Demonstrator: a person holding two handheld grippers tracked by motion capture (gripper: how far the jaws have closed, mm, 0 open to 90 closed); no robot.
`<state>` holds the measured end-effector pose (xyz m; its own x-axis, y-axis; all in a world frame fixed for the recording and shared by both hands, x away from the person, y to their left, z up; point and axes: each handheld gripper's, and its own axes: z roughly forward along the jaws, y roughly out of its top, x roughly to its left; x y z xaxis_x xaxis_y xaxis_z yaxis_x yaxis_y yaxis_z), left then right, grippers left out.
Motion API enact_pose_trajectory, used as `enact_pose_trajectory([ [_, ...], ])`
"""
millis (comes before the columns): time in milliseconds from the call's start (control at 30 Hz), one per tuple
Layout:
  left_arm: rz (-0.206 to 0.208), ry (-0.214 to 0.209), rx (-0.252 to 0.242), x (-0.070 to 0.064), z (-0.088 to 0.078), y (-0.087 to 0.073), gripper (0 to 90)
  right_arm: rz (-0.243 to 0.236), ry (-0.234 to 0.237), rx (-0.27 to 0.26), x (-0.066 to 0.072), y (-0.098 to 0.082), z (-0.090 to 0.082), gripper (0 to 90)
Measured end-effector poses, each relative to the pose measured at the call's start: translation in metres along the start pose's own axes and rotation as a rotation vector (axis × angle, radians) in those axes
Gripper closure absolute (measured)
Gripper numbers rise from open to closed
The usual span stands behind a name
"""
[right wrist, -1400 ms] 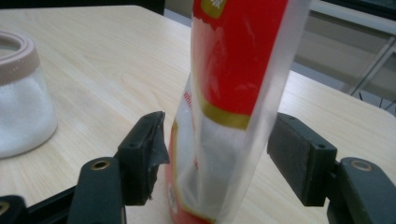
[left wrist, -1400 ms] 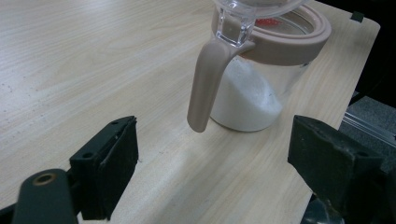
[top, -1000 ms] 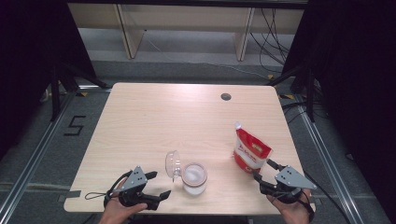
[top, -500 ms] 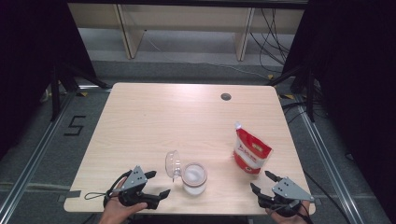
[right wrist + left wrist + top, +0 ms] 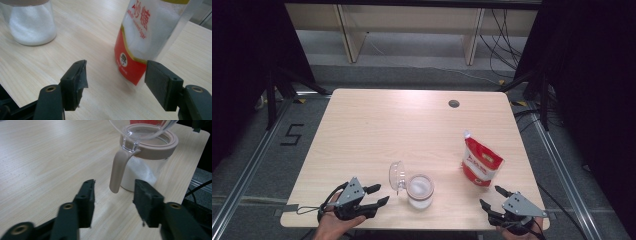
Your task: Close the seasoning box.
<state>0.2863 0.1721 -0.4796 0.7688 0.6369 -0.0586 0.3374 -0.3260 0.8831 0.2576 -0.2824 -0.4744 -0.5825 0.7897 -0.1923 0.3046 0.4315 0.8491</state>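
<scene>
Pale wood-grain surface carried a clear jar near its front edge, and everything else is placed from that jar. The jar held white grains, heaped in its lower part, under a beige ring at its mouth. Its clear domed lid stood flipped open, just beside the jar on its left. A beige tab hung down from the lid's hinge, touching nothing. In the left gripper view the lid's top was cut off by the frame edge.

Left of the jar, near the front edge, the left hand-held gripper pointed toward it. Its jaws had just been closing and stood about half apart, holding nothing. The tab and the jar lay beyond its pads, not between them. A hand under it was cut off at the frame bottom.

Right of the jar stood a red and white sugar pouch, upright and leaning slightly, its top corner cut. White contents showed through its clear panels; the small print was hard to read.

Nearer than the pouch, at the front right corner, the right hand-held gripper was open and empty, aimed at the pouch.

Far behind the jar, a small dark round hole sat in the surface.
</scene>
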Motion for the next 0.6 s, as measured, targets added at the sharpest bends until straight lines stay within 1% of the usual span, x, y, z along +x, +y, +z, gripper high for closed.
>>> enact_pose_trajectory([
  [33, -0.021, 0.005, -0.006, -0.0014, -0.0012, -0.0010, 57.4, -0.002, 0.002, 0.001, 0.0005, 0.0004, 0.0005, 34.8],
  [67, -0.010, -0.005, -0.009, -0.0001, -0.0023, -0.0013, 63.0, -0.007, 0.003, 0.000, 0.0009, 0.0008, 0.0007, 34.7],
  [100, -0.024, -0.001, -0.015, -0.0007, -0.0033, -0.0020, 66.2, 0.015, 0.024, 0.011, 0.0024, 0.0014, 0.0008, 34.8],
  [133, -0.022, -0.001, -0.016, -0.0007, -0.0048, -0.0019, 70.1, 0.006, 0.010, 0.006, 0.0025, 0.0020, 0.0007, 34.8],
  [167, -0.029, 0.000, -0.025, -0.0018, -0.0056, -0.0016, 73.3, -0.001, 0.009, -0.001, 0.0023, 0.0024, 0.0011, 34.8],
  [200, -0.021, 0.007, -0.029, -0.0029, -0.0072, -0.0008, 78.0, -0.012, 0.016, 0.001, 0.0024, 0.0026, 0.0020, 34.8],
  [233, -0.017, 0.007, -0.037, -0.0035, -0.0079, -0.0002, 80.6, -0.019, 0.018, 0.002, 0.0026, 0.0025, 0.0027, 34.8],
  [267, -0.013, 0.005, -0.039, -0.0043, -0.0089, 0.0002, 82.7, -0.014, 0.022, 0.009, 0.0035, 0.0027, 0.0027, 34.8],
  [300, -0.002, 0.005, -0.038, -0.0044, -0.0098, 0.0006, 84.6, -0.013, 0.031, 0.008, 0.0043, 0.0031, 0.0033, 34.8],
  [333, -0.003, 0.008, -0.031, -0.0054, -0.0108, 0.0009, 86.3, -0.019, 0.022, 0.002, 0.0046, 0.0038, 0.0028, 34.8],
  [367, 0.003, 0.001, -0.039, -0.0053, -0.0103, 0.0010, 87.3, -0.022, 0.023, -0.003, 0.0052, 0.0043, 0.0030, 34.8],
  [400, 0.005, 0.003, -0.037, -0.0056, -0.0106, 0.0013, 88.3, -0.025, 0.025, -0.003, 0.0055, 0.0046, 0.0032, 34.8],
  [433, -0.004, -0.002, -0.036, -0.0062, -0.0106, 0.0015, 88.8, -0.024, 0.024, -0.003, 0.0058, 0.0046, 0.0033, 34.8],
  [467, 0.002, -0.002, -0.036, -0.0058, -0.0107, 0.0021, 89.0, -0.038, 0.021, -0.007, 0.0050, 0.0046, 0.0035, 34.8],
  [500, -0.002, -0.006, -0.036, -0.0059, -0.0104, 0.0028, 89.1, -0.021, 0.023, -0.002, 0.0060, 0.0043, 0.0033, 34.8],
  [533, -0.003, -0.006, -0.038, -0.0060, -0.0098, 0.0038, 89.1, -0.015, 0.029, 0.002, 0.0062, 0.0041, 0.0030, 34.8],
  [567, 0.021, -0.010, -0.040, -0.0050, -0.0098, 0.0053, 89.2, -0.018, 0.025, 0.002, 0.0056, 0.0039, 0.0026, 34.8],
  [600, 0.024, -0.009, -0.040, -0.0049, -0.0098, 0.0059, 89.1, -0.019, 0.022, 0.002, 0.0055, 0.0035, 0.0023, 34.8],
])
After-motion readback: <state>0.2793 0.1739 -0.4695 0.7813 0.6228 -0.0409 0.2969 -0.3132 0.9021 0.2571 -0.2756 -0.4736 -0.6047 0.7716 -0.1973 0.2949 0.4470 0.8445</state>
